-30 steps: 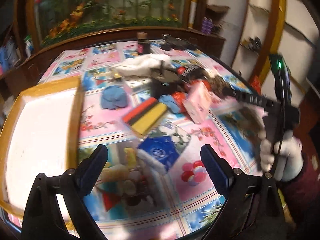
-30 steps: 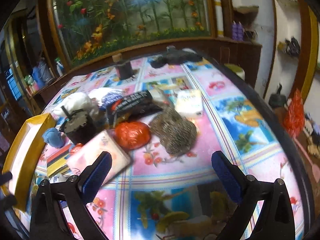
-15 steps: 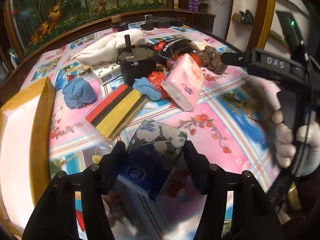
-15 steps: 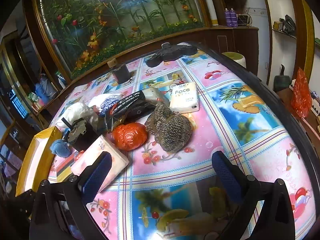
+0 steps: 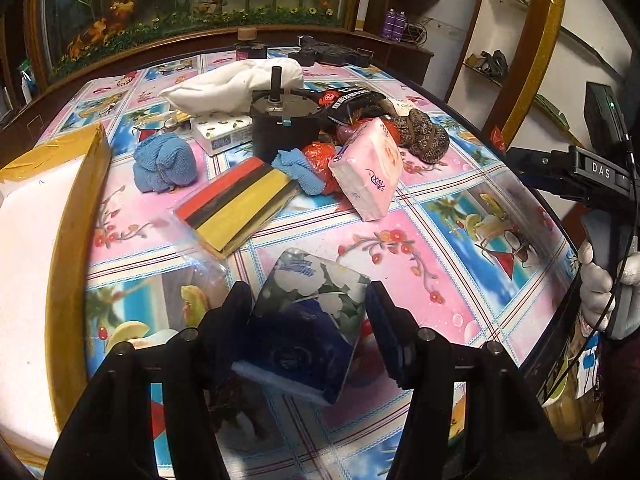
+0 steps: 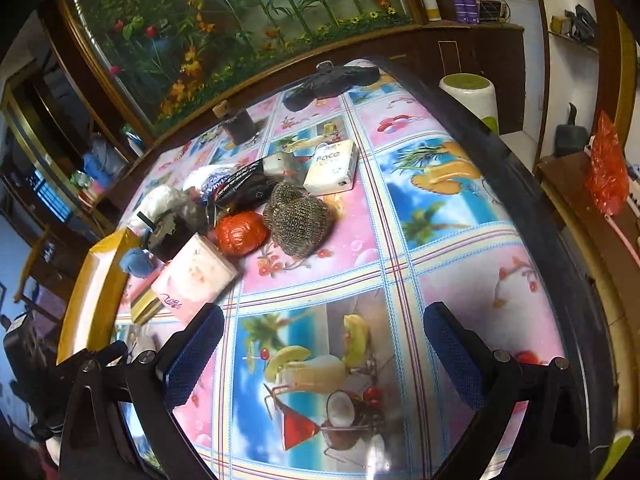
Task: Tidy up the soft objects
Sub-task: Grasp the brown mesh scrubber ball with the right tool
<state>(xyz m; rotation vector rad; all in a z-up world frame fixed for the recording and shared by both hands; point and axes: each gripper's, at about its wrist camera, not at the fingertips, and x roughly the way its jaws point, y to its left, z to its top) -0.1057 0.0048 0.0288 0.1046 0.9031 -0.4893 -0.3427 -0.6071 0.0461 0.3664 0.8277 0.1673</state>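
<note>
Fingers (image 5: pixel 236 312) of the left gripper (image 5: pixel 308 320) sit at the bottom of the left view, clamped on either side of a blue floral tissue pack (image 5: pixel 308 312); the pack is tilted, its far end up, over the fruit-print tablecloth (image 5: pixel 460 240); at the frame's left edge lies a yellow-rimmed tray (image 5: pixel 68 240), white inside; above centre rests a striped sponge pack (image 5: pixel 240 204), with a blue cloth ball (image 5: pixel 164 162) at upper left of it and a pink tissue pack (image 5: pixel 368 172) leaning to its right; beyond stand a black motor (image 5: pixel 284 128), a brown mesh scrubber (image 5: pixel 424 138) and a white cloth (image 5: pixel 240 86); at right edge a gloved hand (image 5: pixel 604 280) grips the other tool.

Fingers (image 6: pixel 192 360) of the right gripper (image 6: pixel 324 360) stand wide apart over bare cloth, holding nothing; the pink pack, an orange ball (image 6: pixel 240 234) and the scrubber lie at centre left, a white "Face" pack (image 6: pixel 332 166) farther up.
</note>
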